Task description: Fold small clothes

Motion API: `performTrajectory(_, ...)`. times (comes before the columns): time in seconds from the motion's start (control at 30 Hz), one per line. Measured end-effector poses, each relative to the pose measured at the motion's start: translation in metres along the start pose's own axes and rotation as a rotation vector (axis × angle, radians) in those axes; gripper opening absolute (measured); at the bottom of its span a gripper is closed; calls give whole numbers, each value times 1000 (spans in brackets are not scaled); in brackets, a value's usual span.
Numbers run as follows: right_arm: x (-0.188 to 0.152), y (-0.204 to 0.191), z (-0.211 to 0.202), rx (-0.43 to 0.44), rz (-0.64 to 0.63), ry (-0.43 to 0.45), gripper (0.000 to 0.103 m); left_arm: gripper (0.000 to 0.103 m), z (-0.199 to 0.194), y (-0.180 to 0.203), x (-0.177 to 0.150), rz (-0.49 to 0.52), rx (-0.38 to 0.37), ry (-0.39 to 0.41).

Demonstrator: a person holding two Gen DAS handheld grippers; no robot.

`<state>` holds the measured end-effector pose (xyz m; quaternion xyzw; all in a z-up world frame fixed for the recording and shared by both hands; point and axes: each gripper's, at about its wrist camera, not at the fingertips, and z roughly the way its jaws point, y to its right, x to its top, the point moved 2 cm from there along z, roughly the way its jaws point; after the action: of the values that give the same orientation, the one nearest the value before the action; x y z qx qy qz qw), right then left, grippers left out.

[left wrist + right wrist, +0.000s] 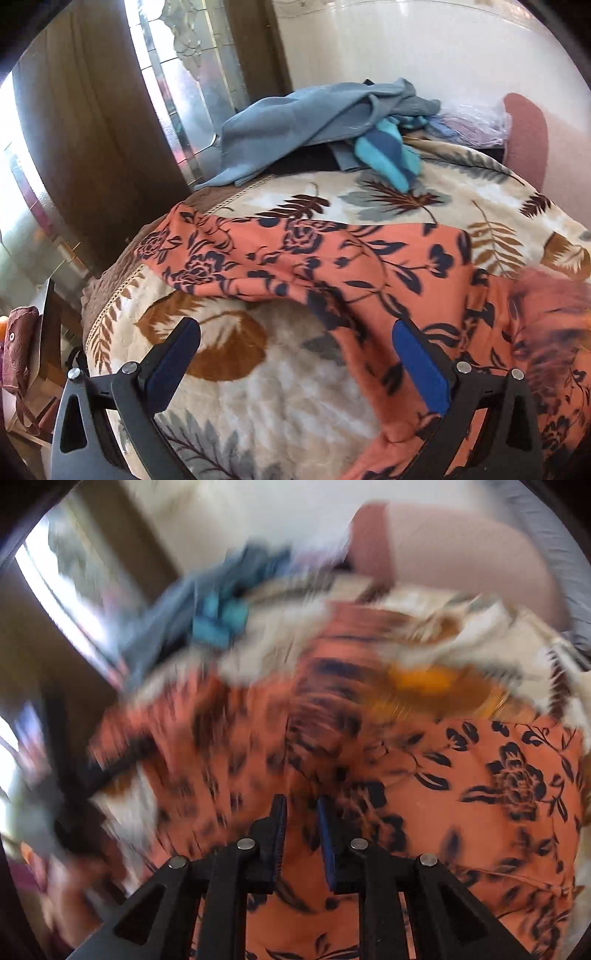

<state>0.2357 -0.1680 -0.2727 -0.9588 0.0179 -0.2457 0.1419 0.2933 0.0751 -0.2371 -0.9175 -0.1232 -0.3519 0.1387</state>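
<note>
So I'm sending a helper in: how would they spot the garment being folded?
On the leaf-print blanket, it is the orange floral garment spread across the near part. The blue-grey clothes pile at the far edge is plain; this one bears dark navy roses.

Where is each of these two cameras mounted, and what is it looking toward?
Left wrist view: sits on the left gripper, looking down over its open fingers at the leaf-print blanket and orange floral garment.
Right wrist view: sits on the right gripper, fingers close together, looking down at the orange floral garment; heavily blurred.
Both show the garment, the blanket and the blue clothes pile beyond. No hand shows.
</note>
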Motion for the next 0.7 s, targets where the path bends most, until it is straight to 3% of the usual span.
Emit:
performTrajectory(0.07, -25, -1, 19, 0, 1, -54, 19, 103, 1, -7, 1, -15, -8, 1)
performTrajectory(0.23, -65, 29, -4, 44, -17, -13, 19, 103, 3, -1, 3, -14, -78, -25)
performTrajectory(0.43, -59, 82, -42, -12, 93, 87, 19, 103, 2, 0, 5, -61, -98, -28)
performTrajectory(0.6, -39, 125, -52, -60, 228, 184, 19, 103, -25, 17, 8, -56, -299, 86)
performTrajectory(0.67, -35, 142, -48, -101, 277, 184, 19, 103, -26, 40, 5, 6, -382, 74)
performTrajectory(0.7, -36, 151, -41, -131, 294, 166, 19, 103, -20, 53, 2, 55, -380, 38)
